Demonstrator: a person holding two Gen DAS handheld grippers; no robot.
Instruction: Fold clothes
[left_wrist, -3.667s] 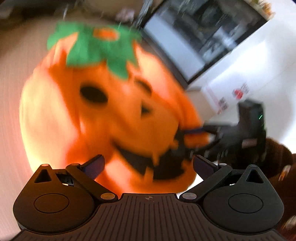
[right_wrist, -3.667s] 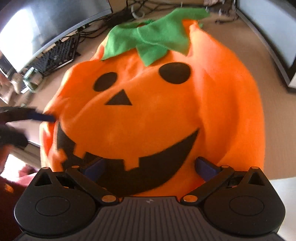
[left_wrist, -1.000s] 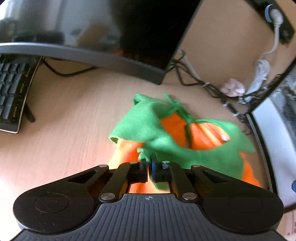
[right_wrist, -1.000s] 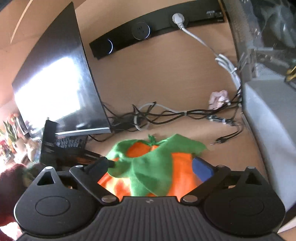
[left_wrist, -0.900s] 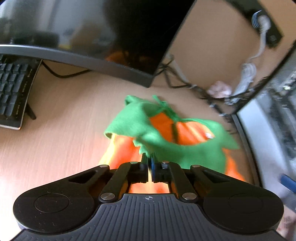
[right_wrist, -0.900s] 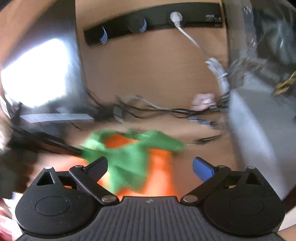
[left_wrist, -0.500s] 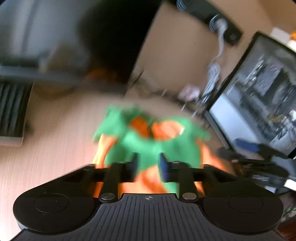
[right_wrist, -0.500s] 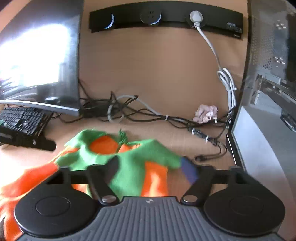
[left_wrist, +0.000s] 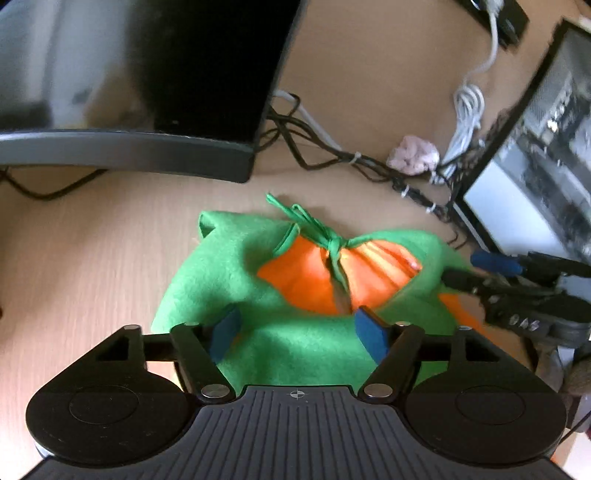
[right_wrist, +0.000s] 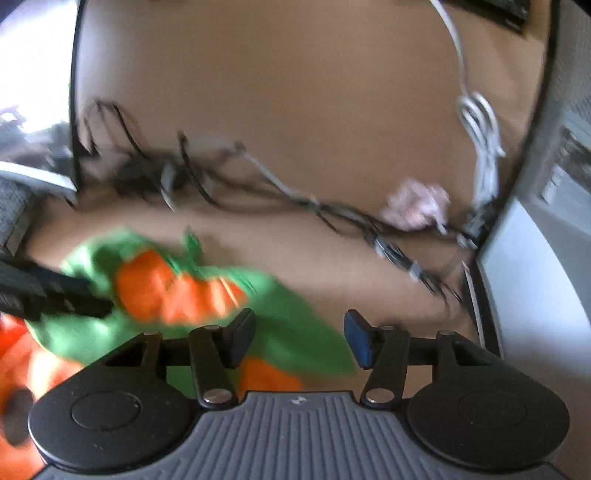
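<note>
An orange pumpkin costume (left_wrist: 306, 280) with a green felt collar (left_wrist: 221, 269) lies on the wooden desk (left_wrist: 74, 258), collar end toward the monitors. My left gripper (left_wrist: 295, 328) is open and empty, its blue-padded fingers just above the collar's near edge. My right gripper (right_wrist: 299, 336) is open and empty over the collar's right side (right_wrist: 291, 325); it also shows in the left wrist view (left_wrist: 491, 273) at the costume's right edge. The right wrist view is blurred.
A dark monitor (left_wrist: 147, 92) stands at the back left. A second screen (left_wrist: 528, 177) stands at the right. Tangled cables (left_wrist: 369, 166), a white cord (left_wrist: 469, 107) and a crumpled pink tissue (left_wrist: 413, 158) lie behind the costume.
My left gripper, shut on the green collar a second ago, has opened and let it go. The costume now rests on the desk. My right gripper has shifted right and stays open.
</note>
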